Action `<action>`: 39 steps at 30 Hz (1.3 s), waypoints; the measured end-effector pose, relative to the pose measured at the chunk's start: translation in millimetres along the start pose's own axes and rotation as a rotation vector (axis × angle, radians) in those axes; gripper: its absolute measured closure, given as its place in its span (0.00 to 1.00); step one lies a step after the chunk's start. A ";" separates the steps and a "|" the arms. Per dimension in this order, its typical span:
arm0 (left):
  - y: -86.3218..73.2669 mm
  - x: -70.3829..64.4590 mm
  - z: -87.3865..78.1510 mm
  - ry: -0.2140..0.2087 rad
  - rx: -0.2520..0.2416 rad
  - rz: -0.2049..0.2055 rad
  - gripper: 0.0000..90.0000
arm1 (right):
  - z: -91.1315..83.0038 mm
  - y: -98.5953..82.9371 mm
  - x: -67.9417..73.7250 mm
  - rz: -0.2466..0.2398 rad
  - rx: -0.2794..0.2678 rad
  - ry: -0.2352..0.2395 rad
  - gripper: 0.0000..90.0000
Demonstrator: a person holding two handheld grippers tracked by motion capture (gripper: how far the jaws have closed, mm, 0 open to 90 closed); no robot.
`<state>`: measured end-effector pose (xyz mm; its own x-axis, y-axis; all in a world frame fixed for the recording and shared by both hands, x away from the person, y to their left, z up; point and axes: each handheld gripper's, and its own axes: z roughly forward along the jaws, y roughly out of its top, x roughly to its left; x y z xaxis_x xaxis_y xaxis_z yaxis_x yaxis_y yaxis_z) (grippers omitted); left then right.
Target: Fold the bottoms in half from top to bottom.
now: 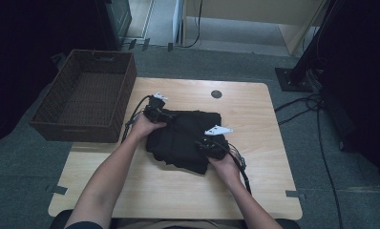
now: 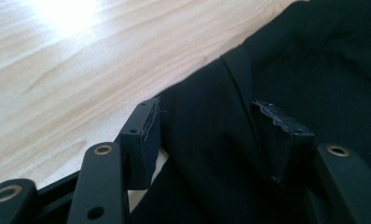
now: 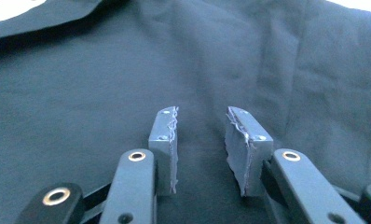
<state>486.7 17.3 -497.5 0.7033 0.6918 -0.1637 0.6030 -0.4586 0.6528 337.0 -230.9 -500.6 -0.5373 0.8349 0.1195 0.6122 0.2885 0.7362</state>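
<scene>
From the high view we look down on a light wooden tabletop (image 1: 178, 191) with a folded black garment (image 1: 185, 136) lying near its middle. Our left gripper (image 1: 155, 110) sits at the garment's far left corner, and our right gripper (image 1: 212, 145) rests on its near right edge — one at each end of the cloth. A dark wicker basket (image 1: 83, 95) stands just off the tabletop's far left corner, well apart from the garment. A small round dark disc (image 1: 216, 94) lies on the wood beyond the cloth.

In the left gripper view we see the left gripper (image 2: 211, 135) with its jaws spread wide. They straddle the edge of the black garment (image 2: 277, 60): a raised fold of cloth runs up between them, the left jaw sitting right at the fabric's border where bare tabletop (image 2: 81, 70) begins. The jaws are not pressed together on the cloth.

In the right gripper view the right gripper (image 3: 202, 140) also stands open — a clear gap between its two grey-looking pads (image 3: 165, 140). The black garment (image 3: 104, 74) spreads out beneath and ahead of it, lightly wrinkled, with the jaws low over the fabric; we cannot tell whether they touch it.
</scene>
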 end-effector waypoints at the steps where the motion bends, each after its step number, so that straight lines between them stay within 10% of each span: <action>1: -0.7 -0.1 0.5 -0.001 0.002 -0.001 0.49 | 1.9 -0.4 -2.5 0.005 -0.001 -0.004 0.73; 17: 10.9 10.5 -4.4 0.006 -0.018 -0.013 0.44 | 18.5 12.7 -34.6 -0.022 -0.013 -0.041 0.73; 27: 14.8 14.2 18.0 -0.014 0.017 -0.010 0.35 | -19.6 14.9 -10.3 0.027 -0.086 -0.008 0.70; 39: 6.8 4.4 16.9 -0.015 0.000 0.064 0.38 | -13.8 -5.6 33.4 0.025 -0.048 0.016 0.65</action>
<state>500.3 7.8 -506.3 0.7458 0.6528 -0.1327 0.5569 -0.5018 0.6619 307.7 -211.1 -491.6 -0.5316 0.8339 0.1487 0.5971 0.2444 0.7641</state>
